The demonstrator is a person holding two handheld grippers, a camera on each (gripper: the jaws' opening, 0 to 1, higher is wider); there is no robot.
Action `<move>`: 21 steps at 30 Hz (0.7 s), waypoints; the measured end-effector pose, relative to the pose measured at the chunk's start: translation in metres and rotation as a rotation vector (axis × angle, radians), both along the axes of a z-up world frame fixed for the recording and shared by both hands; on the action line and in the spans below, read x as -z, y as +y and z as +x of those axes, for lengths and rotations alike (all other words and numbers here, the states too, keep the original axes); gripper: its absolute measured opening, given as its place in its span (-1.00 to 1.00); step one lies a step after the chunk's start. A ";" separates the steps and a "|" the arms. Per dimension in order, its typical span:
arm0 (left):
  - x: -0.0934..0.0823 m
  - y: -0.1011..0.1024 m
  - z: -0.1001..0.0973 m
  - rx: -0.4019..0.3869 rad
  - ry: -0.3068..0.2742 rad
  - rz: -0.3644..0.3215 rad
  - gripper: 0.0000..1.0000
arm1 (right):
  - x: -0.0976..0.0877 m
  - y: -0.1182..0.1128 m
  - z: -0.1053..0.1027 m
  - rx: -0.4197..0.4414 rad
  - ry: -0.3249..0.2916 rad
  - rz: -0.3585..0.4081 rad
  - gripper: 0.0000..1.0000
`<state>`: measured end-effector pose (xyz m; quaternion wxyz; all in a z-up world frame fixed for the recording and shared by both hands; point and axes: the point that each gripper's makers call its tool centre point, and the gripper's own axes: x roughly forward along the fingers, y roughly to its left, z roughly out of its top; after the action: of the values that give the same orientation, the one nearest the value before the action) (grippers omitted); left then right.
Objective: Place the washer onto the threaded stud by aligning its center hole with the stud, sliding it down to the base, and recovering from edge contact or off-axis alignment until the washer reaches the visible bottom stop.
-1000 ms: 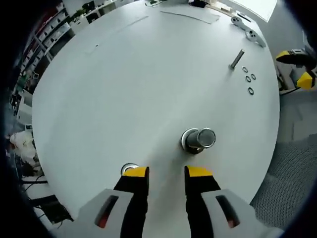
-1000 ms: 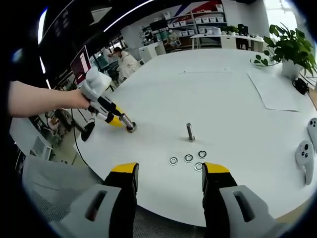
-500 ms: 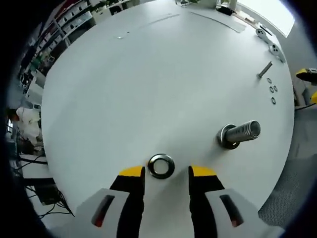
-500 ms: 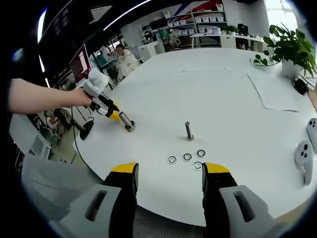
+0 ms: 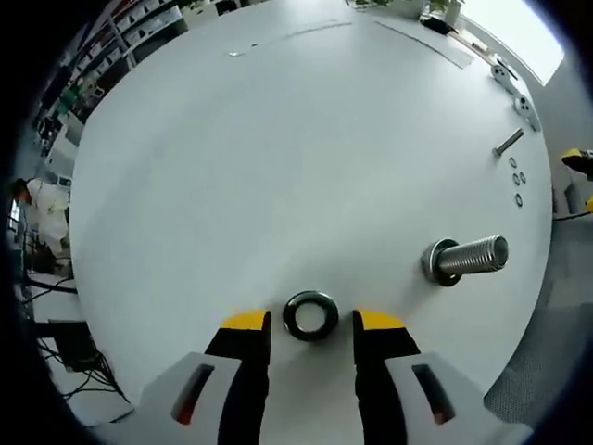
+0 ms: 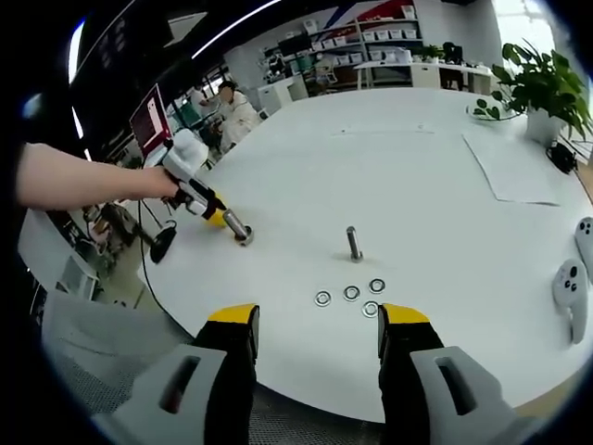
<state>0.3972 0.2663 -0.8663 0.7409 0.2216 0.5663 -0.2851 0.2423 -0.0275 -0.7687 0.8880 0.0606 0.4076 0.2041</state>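
The left hand-held gripper (image 5: 310,324), jaws wide, straddles the washer (image 5: 310,315): thin, stiff, slippery steel lying flat on the worktop (image 5: 278,158); best pinched across its rim. The right hand-held gripper (image 6: 317,326) hangs wide and empty.

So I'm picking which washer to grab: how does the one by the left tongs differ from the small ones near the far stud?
The big washer lies alone between the left tongs; the small washers sit as a cluster of four by the thin stud. The big one looks thick and dark-rimmed, the small ones thin and pale. All lie flat on the white table.
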 end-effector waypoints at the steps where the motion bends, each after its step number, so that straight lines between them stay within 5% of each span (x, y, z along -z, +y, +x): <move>1: -0.001 0.000 -0.001 -0.004 -0.003 -0.002 -0.37 | 0.000 0.000 0.000 -0.001 0.000 0.000 0.08; 6: 0.001 0.001 -0.001 0.000 -0.001 0.003 -0.58 | 0.000 0.001 0.000 -0.002 -0.001 0.002 0.08; 11: -0.003 -0.003 -0.010 -0.012 -0.007 0.006 -0.58 | 0.000 0.002 0.000 -0.006 -0.002 0.003 0.07; 21: -0.005 -0.015 -0.042 0.132 0.060 0.062 -0.59 | -0.002 0.003 0.000 -0.013 -0.007 0.006 0.07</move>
<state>0.3548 0.2511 -0.8608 0.6959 0.2725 0.5810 -0.3224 0.2425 -0.0241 -0.7669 0.8879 0.0599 0.4044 0.2110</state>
